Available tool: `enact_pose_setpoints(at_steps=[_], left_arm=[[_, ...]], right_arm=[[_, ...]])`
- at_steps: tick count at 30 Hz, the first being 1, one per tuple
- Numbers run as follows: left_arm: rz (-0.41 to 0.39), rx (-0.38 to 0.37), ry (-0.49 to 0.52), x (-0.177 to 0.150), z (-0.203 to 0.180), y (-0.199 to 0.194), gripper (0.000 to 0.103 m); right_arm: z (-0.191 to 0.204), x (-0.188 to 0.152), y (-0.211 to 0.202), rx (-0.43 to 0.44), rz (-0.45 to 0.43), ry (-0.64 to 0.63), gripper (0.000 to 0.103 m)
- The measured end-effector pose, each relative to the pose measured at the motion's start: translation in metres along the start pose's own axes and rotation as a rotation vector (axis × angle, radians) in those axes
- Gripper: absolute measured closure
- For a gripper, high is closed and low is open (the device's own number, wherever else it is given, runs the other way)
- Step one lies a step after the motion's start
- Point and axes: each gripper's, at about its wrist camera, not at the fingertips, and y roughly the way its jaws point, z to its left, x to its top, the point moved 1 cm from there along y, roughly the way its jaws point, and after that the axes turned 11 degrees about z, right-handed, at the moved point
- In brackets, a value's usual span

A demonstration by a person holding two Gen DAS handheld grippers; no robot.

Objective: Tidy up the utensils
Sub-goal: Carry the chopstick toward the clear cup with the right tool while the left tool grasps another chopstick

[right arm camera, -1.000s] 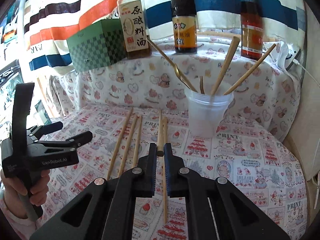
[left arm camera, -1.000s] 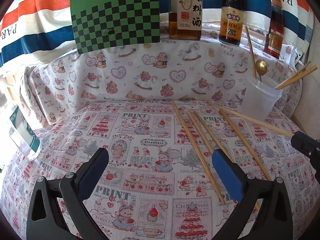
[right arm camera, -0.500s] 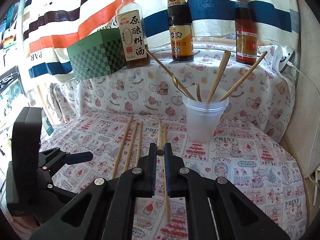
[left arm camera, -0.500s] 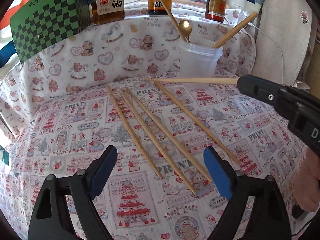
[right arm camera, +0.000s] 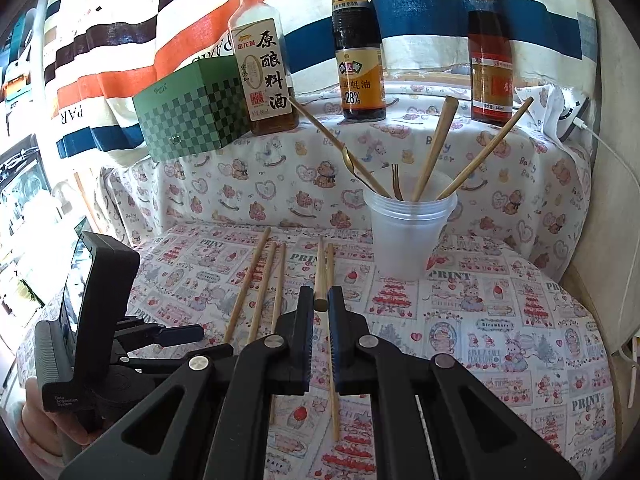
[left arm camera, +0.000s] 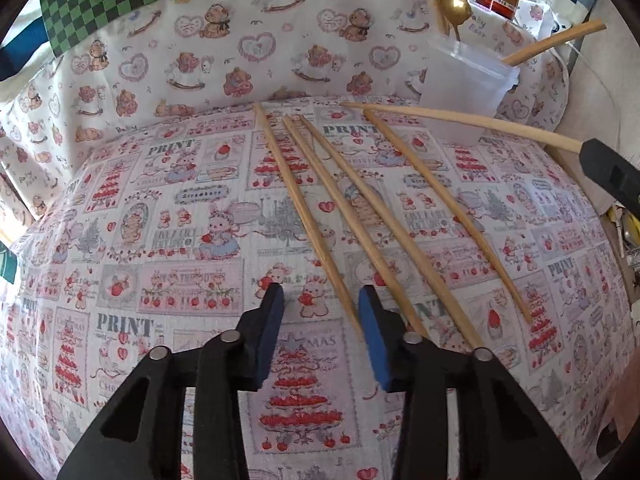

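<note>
Several wooden chopsticks lie side by side on the printed cloth. My left gripper points down at them, its jaws closing. The near end of the leftmost chopstick lies between the blue pads, close to the right one, and they do not press it. My right gripper is shut on the thick end of another chopstick, seen held off the cloth in the left wrist view. Behind stands a clear plastic cup with chopsticks, a gold spoon and a fork in it.
On the raised ledge behind stand a green checked box and three sauce bottles. A striped cloth hangs as a backdrop. A charger with a white cable lies at the far right. A person's hand holds the left gripper.
The left gripper has dropped and tipped down toward the chopsticks, and its jaws have narrowed from wide open to straddle the leftmost one's end. The right gripper kept still with its chopstick.
</note>
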Motion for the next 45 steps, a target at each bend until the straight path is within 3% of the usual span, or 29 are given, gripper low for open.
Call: enact_pose_setpoints(at_steps=[1,3,4,7,10,12,15,17,21,29,36,41,45], left_arm=[[-0.003,0.008,0.0,0.0,0.001,0.0,0.075],[-0.008,-0.008,-0.006,0.001,0.004,0.0,0.093],[-0.01,-0.019,-0.011,0.001,0.006,0.0,0.096],[-0.057,-0.079,-0.051,0.004,0.017,-0.005,0.097],[-0.133,-0.086,-0.073,0.004,0.024,-0.02,0.097],[-0.225,-0.1,-0.099,0.003,0.027,-0.038,0.098],[-0.427,-0.033,-0.105,-0.005,0.029,-0.074,0.099],[-0.54,-0.033,-0.107,-0.01,0.031,-0.095,0.099],[-0.665,-0.094,-0.08,-0.017,0.039,-0.123,0.099],[-0.667,-0.12,-0.097,-0.021,0.042,-0.129,0.099],[-0.621,-0.01,-0.071,-0.02,0.034,-0.124,0.099],[-0.494,-0.011,-0.069,-0.01,0.038,-0.105,0.099],[-0.386,-0.085,-0.103,-0.002,0.047,-0.082,0.099]], right_arm=[[-0.001,0.0,0.0,0.0,0.002,0.003,0.095],[-0.002,0.0,0.002,-0.001,0.006,0.01,0.095],[-0.002,0.0,0.002,-0.002,0.008,0.013,0.095],[-0.003,0.0,0.002,-0.002,0.009,0.018,0.095],[-0.002,0.0,0.0,-0.008,-0.003,0.021,0.095],[-0.003,0.001,-0.003,-0.014,-0.015,0.027,0.095],[-0.006,0.001,-0.007,-0.011,-0.032,0.042,0.095],[-0.007,0.002,-0.01,0.001,-0.039,0.043,0.095],[-0.003,0.002,-0.013,0.025,-0.046,0.017,0.095],[-0.01,0.004,-0.022,0.063,-0.086,0.049,0.095],[-0.015,0.006,-0.027,0.08,-0.093,0.059,0.095],[-0.023,0.008,-0.033,0.133,-0.108,0.074,0.095],[-0.021,0.008,-0.024,0.137,-0.068,0.061,0.095]])
